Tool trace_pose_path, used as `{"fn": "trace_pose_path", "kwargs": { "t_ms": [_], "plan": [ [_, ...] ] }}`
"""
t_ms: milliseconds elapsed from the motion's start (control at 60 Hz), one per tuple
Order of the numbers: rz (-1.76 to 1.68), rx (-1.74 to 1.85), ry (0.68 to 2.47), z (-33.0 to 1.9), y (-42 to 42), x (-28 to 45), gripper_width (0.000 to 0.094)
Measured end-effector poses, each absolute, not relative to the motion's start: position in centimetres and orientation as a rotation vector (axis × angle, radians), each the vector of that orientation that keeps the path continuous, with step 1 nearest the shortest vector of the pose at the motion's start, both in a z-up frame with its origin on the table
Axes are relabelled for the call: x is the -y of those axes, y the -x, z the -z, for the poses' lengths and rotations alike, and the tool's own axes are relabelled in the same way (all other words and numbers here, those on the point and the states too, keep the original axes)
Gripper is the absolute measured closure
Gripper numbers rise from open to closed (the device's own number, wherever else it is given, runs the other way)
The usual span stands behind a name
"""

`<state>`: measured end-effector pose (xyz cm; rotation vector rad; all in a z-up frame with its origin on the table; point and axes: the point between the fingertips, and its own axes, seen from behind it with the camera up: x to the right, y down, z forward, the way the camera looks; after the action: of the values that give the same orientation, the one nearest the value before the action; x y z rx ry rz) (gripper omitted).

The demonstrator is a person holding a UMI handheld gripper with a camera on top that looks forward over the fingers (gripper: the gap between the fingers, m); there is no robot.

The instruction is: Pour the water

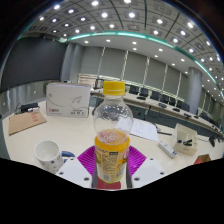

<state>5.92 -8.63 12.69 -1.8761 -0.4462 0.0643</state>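
Note:
A clear plastic bottle with a yellow cap, an orange-yellow label and a pale drink inside stands upright between my fingers. My gripper is shut on the bottle's lower part, with the magenta pads pressing on both sides. The bottle appears to be held above the light table. A white cup with a dark ring pattern stands on the table to the left of the fingers, close by.
A white box with red print stands at the far left of the table. A flat brown packet lies left. Papers and small objects lie to the right. Office chairs and windows are beyond.

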Motion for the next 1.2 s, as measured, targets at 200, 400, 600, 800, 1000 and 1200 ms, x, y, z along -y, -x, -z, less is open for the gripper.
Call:
{"fn": "trace_pose_path", "kwargs": {
  "t_ms": [200,400,600,800,1000,1200],
  "plan": [
    [-0.214,0.336,1.962,-6.6,-6.4,8.6,0.0544],
    [-0.235,0.302,1.931,-5.7,-7.0,9.7,0.0456],
    [-0.178,0.270,2.066,-4.6,-8.2,11.5,0.0091],
    [-0.016,0.205,2.134,-10.5,-9.3,18.3,0.0078],
    [0.079,0.110,2.180,-16.8,-7.4,28.0,0.0075],
    [0.112,0.021,2.176,-20.1,-5.2,33.6,0.0075]
  ]
}}
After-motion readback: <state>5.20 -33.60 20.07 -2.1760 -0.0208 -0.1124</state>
